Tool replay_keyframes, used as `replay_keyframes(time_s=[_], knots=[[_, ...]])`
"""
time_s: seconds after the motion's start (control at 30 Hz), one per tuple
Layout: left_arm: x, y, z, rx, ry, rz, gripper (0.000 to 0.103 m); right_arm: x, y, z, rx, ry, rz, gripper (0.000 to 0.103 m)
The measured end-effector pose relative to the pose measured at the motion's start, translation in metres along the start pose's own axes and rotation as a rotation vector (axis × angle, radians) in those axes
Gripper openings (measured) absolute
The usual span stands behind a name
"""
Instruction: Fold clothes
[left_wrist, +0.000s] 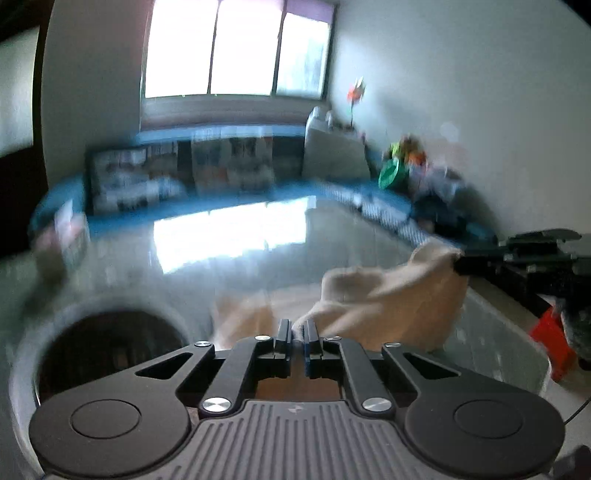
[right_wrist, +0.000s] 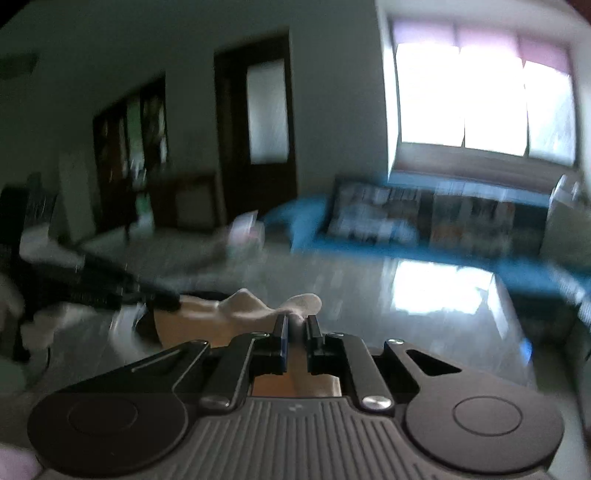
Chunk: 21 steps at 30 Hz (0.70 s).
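Left wrist view: item one, a cream garment (left_wrist: 388, 295), soft knit or fleece by the look of it, held up off the glossy table (left_wrist: 229, 236) and strung between my two tongs. My left gripper (left_wrist: 298, 334) has its jaws drawn close together with a pinch of the cream cloth's near edge between them; my right gripper (left_wrist: 461, 264) comes in from the right of this view and bites the far right corner of the same piece. Right wrist view: my right gripper (right_wrist: 297, 326) likewise nearly closed, a fold of the garment (right_wrist: 258, 306) bunched between its fingers, the left gripper (right_wrist: 162, 295) blurred at the left on the other end. Handling, by my judgement: light, limp, no stiffness at all, sags in the middle between the two holds; not fragile, not slippery, but prone to slump and crease if either hold slackens. Best taken at corners or along a hem, spread well apart, so the span hangs flat. Appearance: plain, pale cream, no print visible, rumpled into soft humps; the type of garment I cannot tell through the blur.
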<state>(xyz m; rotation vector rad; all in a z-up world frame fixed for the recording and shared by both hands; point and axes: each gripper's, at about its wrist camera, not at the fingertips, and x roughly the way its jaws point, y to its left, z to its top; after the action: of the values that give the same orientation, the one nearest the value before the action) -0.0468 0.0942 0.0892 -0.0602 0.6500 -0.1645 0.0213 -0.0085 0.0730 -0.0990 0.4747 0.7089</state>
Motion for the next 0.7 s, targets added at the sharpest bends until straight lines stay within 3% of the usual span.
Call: replay_keyframes(time_s=[0.1, 0.23, 0.43, 0.53, 0.63, 0.7], knots=[[0.014, 0.002, -0.024, -0.034, 0.108, -0.012, 0.007, 0.009, 0.011, -0.035, 0.039, 0.131, 0.023, 0.009], [0.025, 0.011, -0.039, -0.096, 0.170, -0.022, 0.008, 0.019, 0.025, -0.057, 0.076, 0.213, 0.016, 0.011], [0.035, 0.005, -0.043, -0.122, 0.213, 0.022, 0.015, 0.017, 0.024, -0.068, 0.095, 0.233, -0.031, 0.022], [0.035, 0.001, -0.046, -0.119, 0.225, 0.043, 0.021, 0.016, 0.027, -0.069, 0.079, 0.227, -0.054, 0.036], [0.027, -0.003, -0.071, -0.112, 0.230, 0.071, 0.039, 0.012, 0.029, -0.066, 0.067, 0.218, -0.061, 0.041], [0.024, -0.006, -0.074, -0.107, 0.234, 0.087, 0.042, 0.009, 0.029, -0.065, 0.063, 0.213, -0.056, 0.046]])
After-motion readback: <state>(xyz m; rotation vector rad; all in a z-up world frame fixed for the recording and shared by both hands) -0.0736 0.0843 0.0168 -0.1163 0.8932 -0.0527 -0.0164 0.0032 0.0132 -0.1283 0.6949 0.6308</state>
